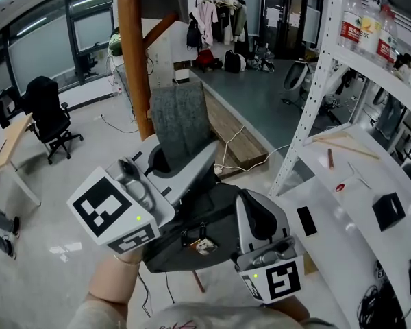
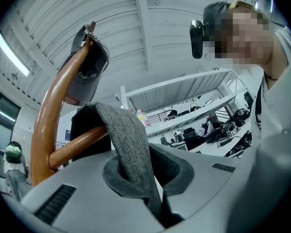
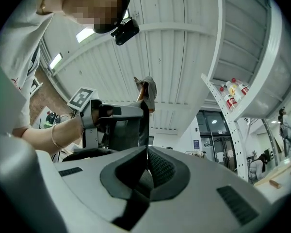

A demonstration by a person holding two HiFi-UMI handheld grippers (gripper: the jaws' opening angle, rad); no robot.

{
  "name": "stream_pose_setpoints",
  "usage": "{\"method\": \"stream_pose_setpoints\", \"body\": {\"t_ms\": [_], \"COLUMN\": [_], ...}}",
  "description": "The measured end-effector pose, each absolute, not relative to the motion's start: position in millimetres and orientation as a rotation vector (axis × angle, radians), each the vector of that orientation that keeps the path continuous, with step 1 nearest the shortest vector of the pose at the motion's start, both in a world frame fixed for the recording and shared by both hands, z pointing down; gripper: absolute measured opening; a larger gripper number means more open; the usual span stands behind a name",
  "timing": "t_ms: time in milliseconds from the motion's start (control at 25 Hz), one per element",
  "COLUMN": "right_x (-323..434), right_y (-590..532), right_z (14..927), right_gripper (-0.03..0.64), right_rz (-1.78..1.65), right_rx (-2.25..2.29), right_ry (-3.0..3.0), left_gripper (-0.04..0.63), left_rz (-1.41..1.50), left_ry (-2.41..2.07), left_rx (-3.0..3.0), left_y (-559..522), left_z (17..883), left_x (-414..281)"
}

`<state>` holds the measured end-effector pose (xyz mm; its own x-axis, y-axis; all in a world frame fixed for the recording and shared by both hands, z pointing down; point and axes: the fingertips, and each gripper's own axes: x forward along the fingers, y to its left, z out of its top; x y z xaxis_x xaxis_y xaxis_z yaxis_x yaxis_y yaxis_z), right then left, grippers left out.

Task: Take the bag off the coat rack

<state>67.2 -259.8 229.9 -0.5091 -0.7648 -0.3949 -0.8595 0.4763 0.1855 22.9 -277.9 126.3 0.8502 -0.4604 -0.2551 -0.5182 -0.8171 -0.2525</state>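
Right gripper (image 3: 146,166): pressed together on a thin dark edge of the bag (image 1: 216,208), low and close to the person.
Left gripper (image 2: 140,176): clamped on the grey strap (image 1: 181,122), just below the peg (image 2: 80,147).
Bag: not yet off. Its body hangs between the two grippers, and its strap is looped over the peg of the rack (image 1: 132,53).
Slip risk: each hold is a narrow pinch on soft cloth. If the bag's full weight comes onto one pinch in the lift, the cloth may slide out and the bag drop.
Snag risk: the peg slants upward. A pull outward, rather than up along it, would likely catch the strap and tug the rack.
Cap (image 2: 87,69): sits on the rack's top, above the peg. A jolted rack could shake it off.
Shelf (image 1: 377,70): near on the right. A swinging bag might strike it.
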Motion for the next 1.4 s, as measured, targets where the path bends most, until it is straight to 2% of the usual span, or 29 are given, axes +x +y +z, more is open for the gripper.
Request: {"method": "stream_pose_setpoints", "body": {"t_ms": [400,720,1160,1400], "right_x": [91.5,107.8,131.2,130.9], "right_y": [-253.2,-238.1,-221.0,-219.3], "right_z": [226.1,228.9,234.8,245.0], "right_gripper": [0.020,0.020,0.020,0.020], "right_rz": [0.530,0.516,0.487,0.442], "right_rx": [-1.457,-1.491,-1.519,-1.490], "right_ry": [2.412,2.380,2.374,2.415], "left_gripper": [0.035,0.035,0.035,0.035], "left_rz": [0.270,0.107,0.249,0.216], "left_ry": [0.641,0.569,0.658,0.751], "left_rx": [-2.736,-2.728,-2.822,-2.859], "left_y": [-261.6,-247.1,-236.1,-229.9], "left_z": [128.7,157.7,188.4,226.4], "left_x": [49.1,79.1,83.3,83.1]}}
